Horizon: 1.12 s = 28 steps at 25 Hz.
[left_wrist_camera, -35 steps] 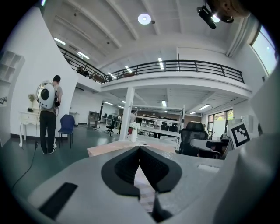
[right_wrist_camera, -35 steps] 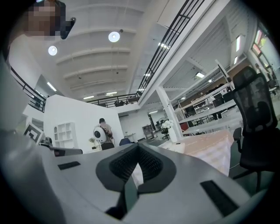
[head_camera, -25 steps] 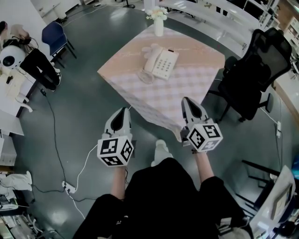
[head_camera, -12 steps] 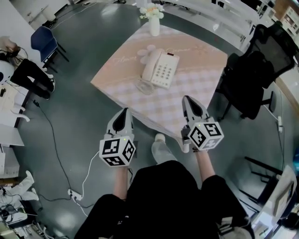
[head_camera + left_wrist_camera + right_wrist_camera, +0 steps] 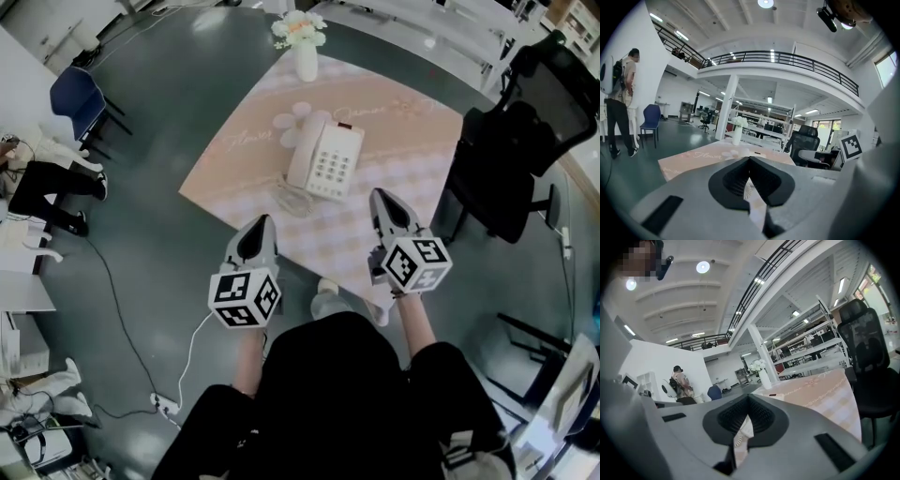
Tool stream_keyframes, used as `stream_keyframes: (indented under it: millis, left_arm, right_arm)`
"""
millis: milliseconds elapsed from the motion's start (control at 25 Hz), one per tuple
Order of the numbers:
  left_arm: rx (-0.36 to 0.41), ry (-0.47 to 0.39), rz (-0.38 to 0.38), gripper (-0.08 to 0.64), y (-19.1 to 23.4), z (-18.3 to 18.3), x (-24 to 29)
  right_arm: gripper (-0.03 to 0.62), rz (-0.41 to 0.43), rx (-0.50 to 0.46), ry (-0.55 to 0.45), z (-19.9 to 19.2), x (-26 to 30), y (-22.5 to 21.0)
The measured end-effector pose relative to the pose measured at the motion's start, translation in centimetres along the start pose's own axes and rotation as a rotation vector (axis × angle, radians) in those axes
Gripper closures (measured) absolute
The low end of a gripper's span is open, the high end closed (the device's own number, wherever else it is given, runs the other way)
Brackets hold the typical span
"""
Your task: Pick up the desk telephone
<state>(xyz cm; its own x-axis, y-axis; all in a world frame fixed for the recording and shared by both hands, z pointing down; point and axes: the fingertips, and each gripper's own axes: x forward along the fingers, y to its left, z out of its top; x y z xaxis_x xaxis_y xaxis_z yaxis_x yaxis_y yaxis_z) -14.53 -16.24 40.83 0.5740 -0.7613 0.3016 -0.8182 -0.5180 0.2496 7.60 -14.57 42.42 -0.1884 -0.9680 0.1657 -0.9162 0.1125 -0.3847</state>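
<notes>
- Telephone (image 5: 325, 159) mid-table on pink checked tablecloth (image 5: 412, 127), coiled cord (image 5: 292, 197) lying toward near edge.
- Left gripper (image 5: 265, 222) clenched, empty, at near table edge, short of telephone.
- Right gripper (image 5: 380, 197) likewise clenched on nothing, right of cord.
- Flower vase (image 5: 305, 49) beyond telephone; black office chair (image 5: 511, 150) close by table's right side; blue chair (image 5: 75, 94) well off left.

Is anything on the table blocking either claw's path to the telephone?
Nothing visible blocks the right claw. The coiled cord of the telephone lies on the tablecloth, roughly between the left claw and the set. The vase stands beyond.
</notes>
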Motion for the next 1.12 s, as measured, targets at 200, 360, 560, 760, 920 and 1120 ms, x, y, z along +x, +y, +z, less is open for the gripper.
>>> stream_keyframes:
  millis: [200,360,560,760,920,1120]
  left_arm:
    - [-0.009,0.044,-0.038,0.561,0.6,-0.2,3.0]
    - [-0.004,0.076,-0.057,0.561,1.1,-0.6,5.2]
    - [-0.007,0.119,-0.06,0.561,2.1,-1.0,7.5]
    - [-0.016,0.179,-0.091,0.561,3.0,-1.6,10.0]
    - [-0.019,0.244,-0.129,0.561,3.4,-2.7,12.4]
    - [-0.024,0.322,-0.165,0.561,3.6,-3.8,15.5]
  right_arm:
    - [0.6,-0.026,0.031,0.014,-0.2,2.8,-1.1]
    - [0.6,-0.034,0.052,0.03,-0.6,4.3,-1.6]
    - [0.6,-0.061,0.073,0.054,-1.3,5.7,-2.8]
    - [0.6,-0.076,0.058,0.084,-1.6,7.1,-3.8]
    - [0.6,-0.092,0.106,0.1,-2.7,8.5,-4.8]
    - [0.6,-0.109,0.188,0.059,-2.8,10.4,-6.1]
